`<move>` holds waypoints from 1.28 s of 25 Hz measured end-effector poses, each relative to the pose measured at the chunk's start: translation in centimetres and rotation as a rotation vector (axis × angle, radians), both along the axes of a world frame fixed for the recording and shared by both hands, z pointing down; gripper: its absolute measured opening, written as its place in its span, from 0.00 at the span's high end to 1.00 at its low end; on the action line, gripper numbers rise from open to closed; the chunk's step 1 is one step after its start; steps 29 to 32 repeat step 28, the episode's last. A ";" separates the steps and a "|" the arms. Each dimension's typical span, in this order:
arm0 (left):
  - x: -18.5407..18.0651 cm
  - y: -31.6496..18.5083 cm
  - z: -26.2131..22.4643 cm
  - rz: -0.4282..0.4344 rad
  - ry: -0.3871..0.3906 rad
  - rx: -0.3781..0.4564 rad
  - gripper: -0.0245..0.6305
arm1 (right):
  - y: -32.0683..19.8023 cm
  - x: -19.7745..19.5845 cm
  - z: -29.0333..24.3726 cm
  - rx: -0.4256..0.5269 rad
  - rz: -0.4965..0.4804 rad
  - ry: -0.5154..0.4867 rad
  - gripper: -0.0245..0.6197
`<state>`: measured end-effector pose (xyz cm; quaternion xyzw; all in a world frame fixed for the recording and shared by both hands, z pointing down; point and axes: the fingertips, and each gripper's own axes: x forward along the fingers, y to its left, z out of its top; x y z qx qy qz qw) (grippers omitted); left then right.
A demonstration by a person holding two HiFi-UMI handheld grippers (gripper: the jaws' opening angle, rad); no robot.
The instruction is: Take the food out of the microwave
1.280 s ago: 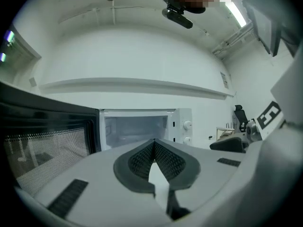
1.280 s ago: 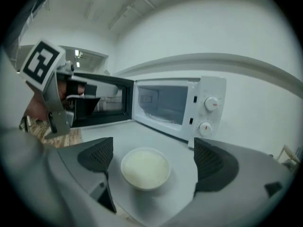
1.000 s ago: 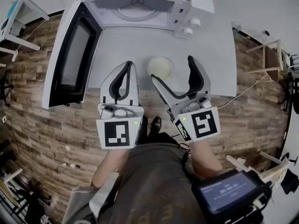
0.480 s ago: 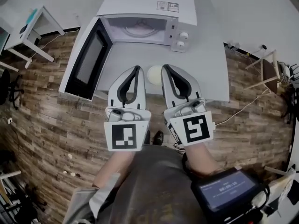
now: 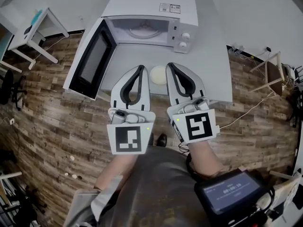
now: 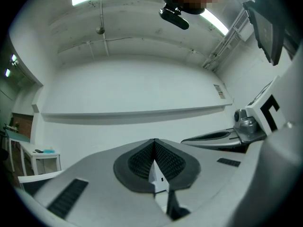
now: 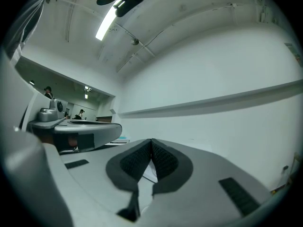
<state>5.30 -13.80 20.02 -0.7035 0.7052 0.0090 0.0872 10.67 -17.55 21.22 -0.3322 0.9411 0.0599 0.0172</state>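
A white microwave (image 5: 151, 6) stands at the back of the grey table (image 5: 215, 72), its door (image 5: 92, 60) swung wide to the left. Its cavity holds only the glass turntable (image 5: 142, 32). A pale round bowl of food (image 5: 157, 74) sits on the table in front of it. My left gripper (image 5: 140, 69) and right gripper (image 5: 170, 66) hang side by side above the table's front, flanking the bowl without touching it. Both are shut with nothing between the pads. In the gripper views, the left gripper (image 6: 155, 141) and the right gripper (image 7: 151, 141) point level at a white wall.
A small white side table (image 5: 28, 27) stands on the wooden floor at the upper left. A wooden stand (image 5: 272, 72) and cables lie to the right of the grey table. A device with a lit screen (image 5: 232, 193) sits at the person's right hip.
The right gripper's jaws, wide open around the bowl a second ago, have shut empty. Both grippers have risen off the table and drawn together. The bowl stays on the table.
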 end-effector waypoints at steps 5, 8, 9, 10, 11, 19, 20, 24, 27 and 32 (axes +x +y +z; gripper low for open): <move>-0.2 0.2 -0.1 -0.007 0.001 0.004 0.95 | 0.6 -0.2 -0.1 0.014 -0.004 0.007 0.95; -0.3 0.3 -0.3 -0.008 -0.004 0.006 0.95 | 0.7 -0.2 -0.5 0.016 -0.009 0.002 0.95; -0.4 0.4 -0.4 -0.008 -0.007 0.009 0.95 | 0.8 -0.3 -0.6 0.017 -0.012 -0.001 0.95; -0.4 0.4 -0.4 -0.009 -0.008 0.011 0.95 | 0.9 -0.4 -0.6 0.018 -0.015 -0.003 0.95; -0.4 0.4 -0.5 -0.009 -0.007 0.013 0.95 | 0.9 -0.4 -0.6 0.019 -0.018 -0.003 0.95; -0.1 -0.2 -0.5 -0.006 -0.006 0.011 0.95 | 0.6 -0.3 -0.5 0.016 -0.024 -0.005 0.95; 0.0 -0.3 -0.5 -0.004 -0.006 0.013 0.95 | 0.5 -0.3 -0.5 0.014 -0.023 -0.005 0.95; 0.2 -0.7 -0.3 0.000 0.000 0.009 0.95 | 0.2 -0.1 -0.1 0.006 -0.019 -0.002 0.95; 0.3 -0.8 0.0 0.001 0.005 0.001 0.95 | 0.0 0.0 0.1 0.001 -0.016 -0.001 0.95; 0.3 -0.9 0.1 0.002 0.005 -0.001 0.95 | -0.1 0.1 0.2 0.000 -0.015 -0.002 0.95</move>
